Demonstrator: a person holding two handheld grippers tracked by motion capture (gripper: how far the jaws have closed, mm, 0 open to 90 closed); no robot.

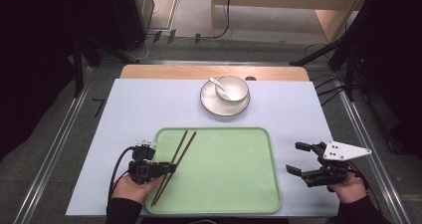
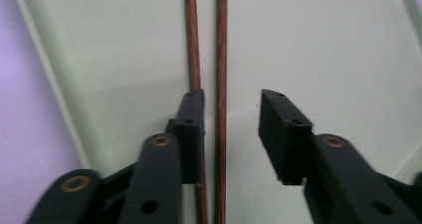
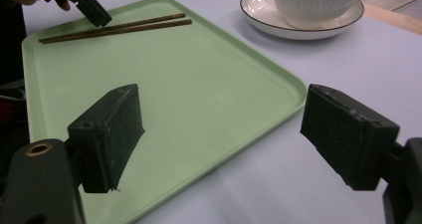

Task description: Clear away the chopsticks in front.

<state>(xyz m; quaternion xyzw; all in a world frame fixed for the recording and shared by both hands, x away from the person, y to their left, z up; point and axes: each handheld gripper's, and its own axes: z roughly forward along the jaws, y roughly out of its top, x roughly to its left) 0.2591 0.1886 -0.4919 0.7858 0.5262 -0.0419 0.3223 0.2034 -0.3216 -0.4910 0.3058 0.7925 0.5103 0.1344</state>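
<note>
The chopsticks point(image 1: 175, 160) lie side by side along the left of the green tray point(image 1: 234, 184). The left hand-held gripper point(image 2: 231, 112) hangs over their near ends, jaws parted, pressing nothing, one stick between them. The right hand-held gripper point(image 3: 221, 134) stands wide open and empty beside the tray's right edge. Thin, stiff, light sticks, likely slippery: pinch both together mid-length. The pale counter point(image 1: 298, 114) carries a bowl point(image 1: 232, 88) on a saucer point(image 1: 219, 107) at the far side; dark room around.

Two reddish-brown wood-grained chopsticks point(image 1: 175, 160) lie on a pale green tray point(image 1: 234, 184) atop a light lavender-blue counter point(image 1: 149, 104), beside a white ribbed bowl point(image 1: 232, 88) with a white spoon point(image 1: 217, 83) on a dark-rimmed white plate point(image 1: 214, 107); both grippers point(image 1: 171, 168) point(image 1: 297, 158) are black.
</note>
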